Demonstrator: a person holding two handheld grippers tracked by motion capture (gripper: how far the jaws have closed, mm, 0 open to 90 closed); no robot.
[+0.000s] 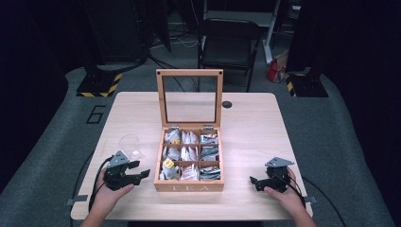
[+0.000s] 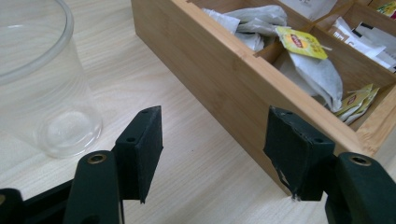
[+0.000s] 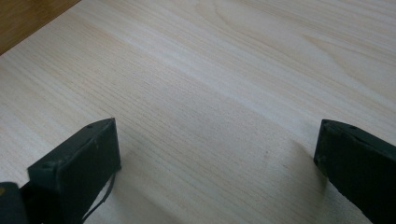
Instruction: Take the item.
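A wooden tea box (image 1: 189, 187) marked TEA stands open at the table's middle, its glass-paned lid (image 1: 189, 75) upright behind it. Its nine compartments hold tea bags; one with a yellow tag (image 1: 168, 164) lies in the front left cell. In the left gripper view the box's side wall (image 2: 224, 79) runs close ahead, with the yellow-tagged bag (image 2: 301, 44) just inside. A clear plastic cup (image 1: 130, 145) (image 2: 37, 93) stands left of the box. My left gripper (image 1: 139, 169) (image 2: 215, 116) is open and holds nothing, between cup and box. My right gripper (image 1: 255, 183) (image 3: 215, 135) rests open over bare wood, right of the box.
A small black round disc (image 1: 227, 104) lies on the table (image 1: 255, 137) behind the box to the right. A black chair (image 1: 229, 40) stands beyond the far edge. Cables trail from both grippers off the near edge.
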